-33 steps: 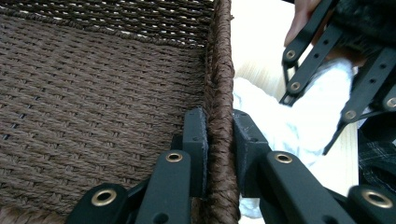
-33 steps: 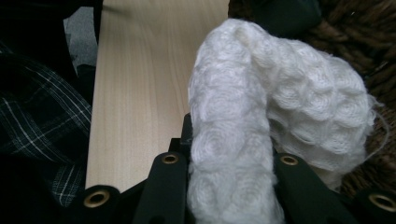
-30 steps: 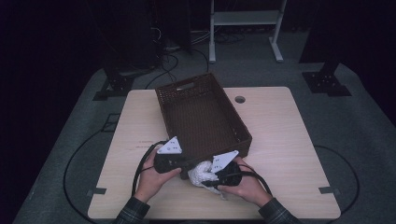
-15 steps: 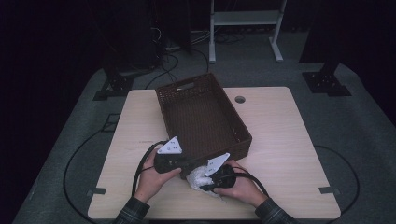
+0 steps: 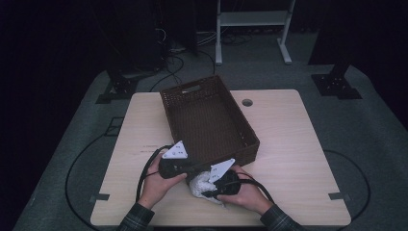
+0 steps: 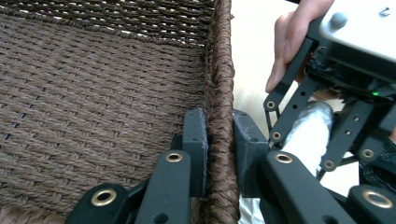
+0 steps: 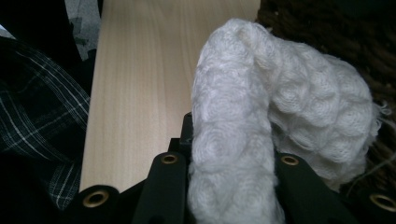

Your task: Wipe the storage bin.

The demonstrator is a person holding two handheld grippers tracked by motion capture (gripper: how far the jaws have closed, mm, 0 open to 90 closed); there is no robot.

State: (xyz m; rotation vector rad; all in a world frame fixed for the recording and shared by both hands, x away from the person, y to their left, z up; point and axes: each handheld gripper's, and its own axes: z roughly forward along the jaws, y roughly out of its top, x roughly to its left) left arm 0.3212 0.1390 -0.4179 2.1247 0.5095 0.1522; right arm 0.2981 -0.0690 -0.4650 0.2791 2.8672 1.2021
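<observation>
Basket (image 5: 207, 120) steadied from above: your left gripper (image 5: 185, 167) clamps the near rim while your right gripper (image 5: 211, 185) holds the white cloth (image 5: 199, 184) just beside it. Left gripper view: fingers (image 6: 195, 140) pinch the woven wall, one either side. Right gripper view: fingers grip the cloth (image 7: 243, 140), probably for loading.

Basket (image 5: 210, 120) of dark brown woven wicker, rough and matt; cloth (image 7: 261, 126) of white, fluffy, nubbly knit; table (image 5: 288, 134) of pale, smooth wood-grain; gripper (image 6: 219, 154) jaws of matt black plastic with brass-coloured rivets; sleeve (image 7: 37, 116) of plaid fabric.
</observation>
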